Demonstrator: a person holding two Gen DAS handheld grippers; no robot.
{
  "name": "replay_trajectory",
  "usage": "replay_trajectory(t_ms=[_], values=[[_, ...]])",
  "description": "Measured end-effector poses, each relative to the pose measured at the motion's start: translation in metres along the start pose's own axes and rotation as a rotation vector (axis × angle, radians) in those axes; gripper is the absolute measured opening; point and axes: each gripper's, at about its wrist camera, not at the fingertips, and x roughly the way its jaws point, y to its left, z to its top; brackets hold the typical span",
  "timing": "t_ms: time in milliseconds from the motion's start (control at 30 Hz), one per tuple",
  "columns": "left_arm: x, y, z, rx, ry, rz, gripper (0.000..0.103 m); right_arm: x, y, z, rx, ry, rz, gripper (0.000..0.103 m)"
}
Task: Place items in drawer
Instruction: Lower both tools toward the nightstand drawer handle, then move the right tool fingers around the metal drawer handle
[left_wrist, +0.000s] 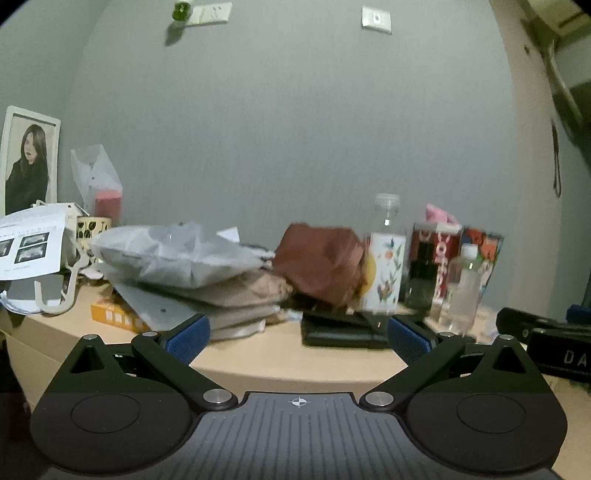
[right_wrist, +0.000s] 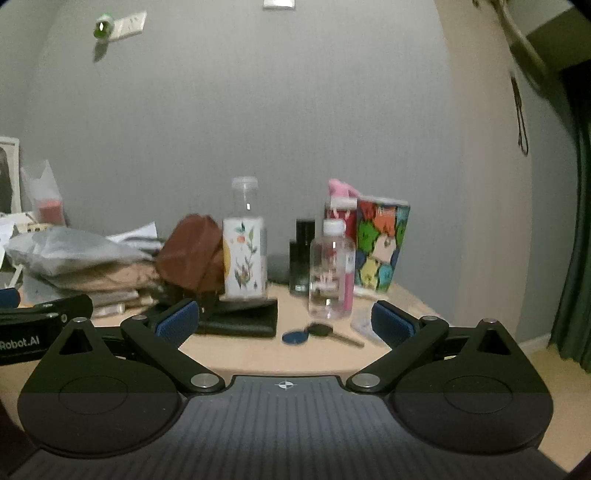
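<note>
— Looking along the left gripper (left_wrist: 298, 338), what do you see?

— Its blue pads (left_wrist: 188, 339) stand spread wide with nothing between them, held just off the near edge of the tabletop (left_wrist: 258, 354). Beyond it, a stack of grey and beige packets (left_wrist: 184, 273) fills the left half, with a brown bag (left_wrist: 321, 262) leaning beside it toward the middle.

— And the right gripper (right_wrist: 282, 323)?

— Spread as well, empty, short of the rounded near edge. Between its fingers lie a blue round tag (right_wrist: 295, 336) and a dark key (right_wrist: 325, 330), touching each other near that edge. A black wallet (right_wrist: 240, 319) lies flat just left of them.

— What stands on the wallet?

— A flowered bottle (right_wrist: 245, 254) seems to rest at its back edge; blur keeps me from being sure. A clear bottle with a white cap (right_wrist: 330, 269) stands to the right, close to the key, and a colourful patterned cup (right_wrist: 380, 247) stands behind it toward the far right corner, next to a black bottle (right_wrist: 303, 254).

— Any drawer?

— None shows in either view. The left gripper's black body (right_wrist: 44, 314) appears at the left border of the right view.
</note>
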Motion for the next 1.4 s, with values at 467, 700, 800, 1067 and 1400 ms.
replay_trajectory(t_ms=[467,700,800,1067,1400], values=[[0.022,-0.016,-0.015,0.096,0.213,-0.041,0.103,0.026,-0.002,-0.014,0.016,0.268,-0.021,0.103],[0.033,-0.010,-0.025,0.067,0.326,-0.030,0.103,0.032,0.002,-0.018,-0.011,0.353,-0.020,0.103],[0.034,-0.008,-0.023,0.054,0.345,-0.030,0.103,0.033,0.003,-0.019,-0.003,0.377,-0.015,0.103],[0.038,-0.011,-0.029,0.092,0.402,-0.035,0.103,0.037,0.005,-0.022,-0.035,0.430,-0.020,0.103],[0.036,-0.006,-0.034,0.132,0.415,-0.032,0.103,0.040,0.005,-0.026,-0.028,0.457,-0.013,0.103]])
